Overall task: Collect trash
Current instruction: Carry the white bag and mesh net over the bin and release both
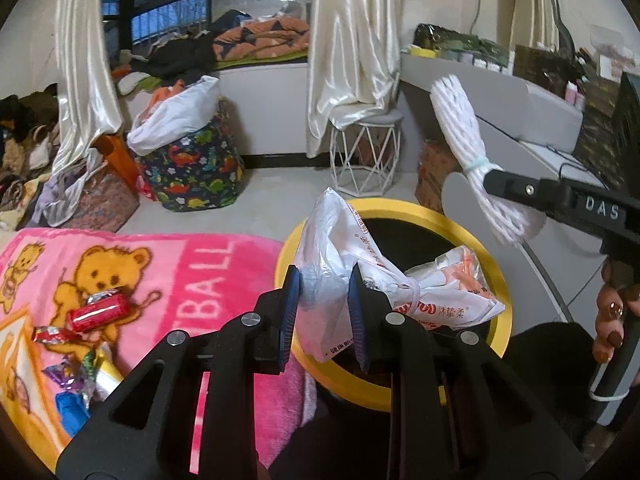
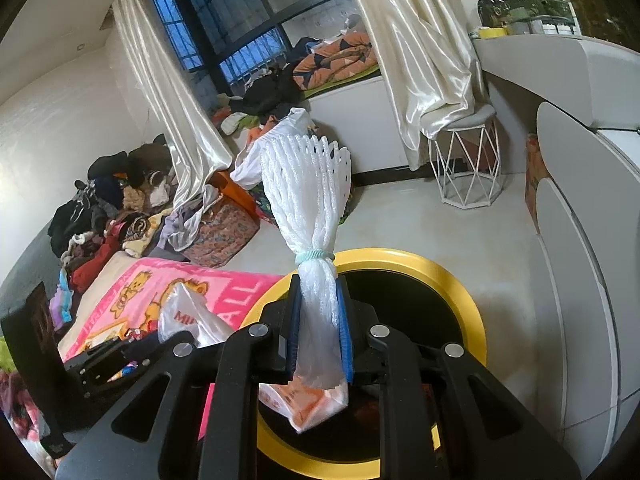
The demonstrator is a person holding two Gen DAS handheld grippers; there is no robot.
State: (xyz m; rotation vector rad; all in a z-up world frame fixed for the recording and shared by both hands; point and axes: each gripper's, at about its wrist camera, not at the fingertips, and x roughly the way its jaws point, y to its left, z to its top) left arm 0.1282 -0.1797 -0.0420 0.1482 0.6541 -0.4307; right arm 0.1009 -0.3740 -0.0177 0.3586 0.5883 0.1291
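Observation:
My left gripper [image 1: 323, 280] is shut on a crumpled white plastic bag [image 1: 340, 240] with red print, held over the black bin with a yellow rim [image 1: 502, 280]. My right gripper [image 2: 318, 292] is shut on a white foam net bundle [image 2: 308, 192] tied with a pale green band, above the same bin's yellow rim [image 2: 460, 292]. In the left wrist view that foam net bundle [image 1: 460, 120] sticks up at the right, with a hand [image 1: 612, 316] on the handle. Several candy wrappers, one red [image 1: 100, 312], lie on the pink bear blanket [image 1: 180, 272].
A dinosaur-print basket [image 1: 192, 168] with a white bag stands on the floor behind the blanket. A white wire stool [image 1: 366, 156] sits under the curtain. A grey desk [image 1: 520, 112] runs along the right. Clothes are piled [image 2: 104, 216] at the left.

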